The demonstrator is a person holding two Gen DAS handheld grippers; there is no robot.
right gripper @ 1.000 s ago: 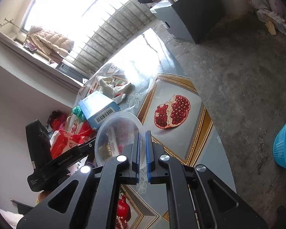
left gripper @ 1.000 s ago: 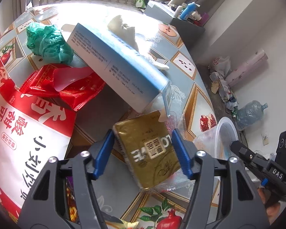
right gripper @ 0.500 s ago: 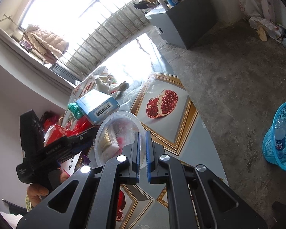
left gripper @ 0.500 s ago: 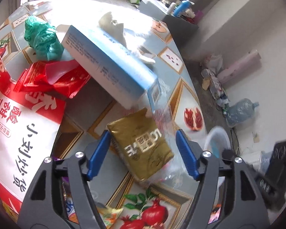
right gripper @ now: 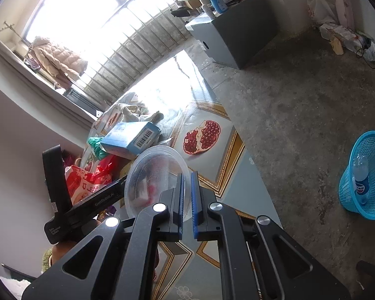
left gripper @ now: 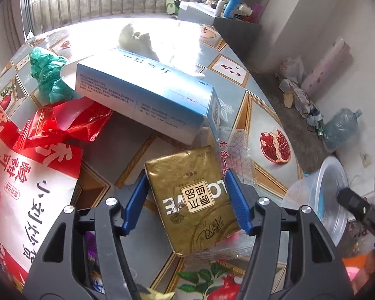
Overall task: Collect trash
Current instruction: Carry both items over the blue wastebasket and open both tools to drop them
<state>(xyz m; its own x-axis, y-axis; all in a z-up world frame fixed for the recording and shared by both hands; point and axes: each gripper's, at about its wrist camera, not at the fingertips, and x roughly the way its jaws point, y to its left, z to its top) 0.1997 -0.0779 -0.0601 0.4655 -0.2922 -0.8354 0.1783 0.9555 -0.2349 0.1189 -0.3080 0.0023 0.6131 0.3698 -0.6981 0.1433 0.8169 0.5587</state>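
Note:
My left gripper [left gripper: 187, 195] is shut on a gold tissue pack [left gripper: 192, 197] and holds it above the cluttered table. A long blue box [left gripper: 147, 100], red wrappers [left gripper: 67, 122], a green plastic bag [left gripper: 50, 77] and a big red-and-white snack bag [left gripper: 25, 200] lie beyond. My right gripper [right gripper: 187, 200] is shut on the rim of a clear plastic container [right gripper: 157, 175], held up off the table edge; it also shows in the left wrist view [left gripper: 320, 195]. The left gripper's body [right gripper: 82, 200] shows beside it.
The table [left gripper: 262, 115] has a pomegranate-print cloth. A blue basket [right gripper: 365, 175] with a bottle stands on the floor at right. A grey cabinet [right gripper: 227, 32] stands near the window. A water jug [left gripper: 340, 127] and bags lie by the wall.
My left gripper has lifted the gold pack up and tilted back. My right gripper with the clear container has moved up and away from the table edge.

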